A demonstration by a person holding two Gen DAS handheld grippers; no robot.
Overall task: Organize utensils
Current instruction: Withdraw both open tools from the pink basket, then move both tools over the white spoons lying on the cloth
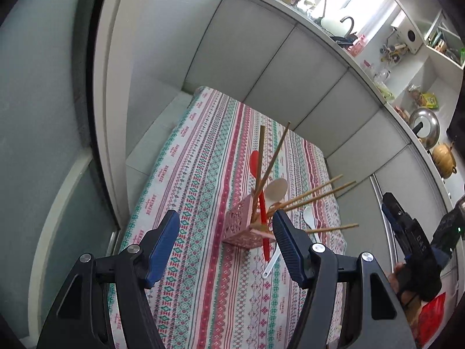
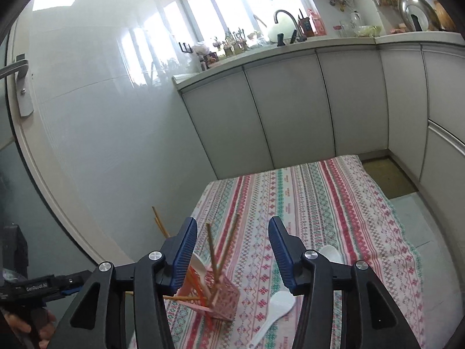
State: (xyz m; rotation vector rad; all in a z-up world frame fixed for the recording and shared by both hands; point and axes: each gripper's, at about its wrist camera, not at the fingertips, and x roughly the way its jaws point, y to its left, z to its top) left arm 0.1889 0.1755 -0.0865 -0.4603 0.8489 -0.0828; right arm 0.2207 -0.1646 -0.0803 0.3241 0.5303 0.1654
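two white spoons [image 2: 276,309] lie loose on the striped worktop [image 2: 334,203] at lower centre beside the pink holder [image 2: 221,299], probably light, slick plastic best pinched mid-handle, both grippers' fingers [image 2: 277,250] apart and empty.

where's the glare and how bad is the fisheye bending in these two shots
Left wrist view: the window at the top is blown out white, and the cabinet fronts curve in a strong arc. Right wrist view: the window is again overexposed, its light mirrored on the glossy wall; the door frame bows.
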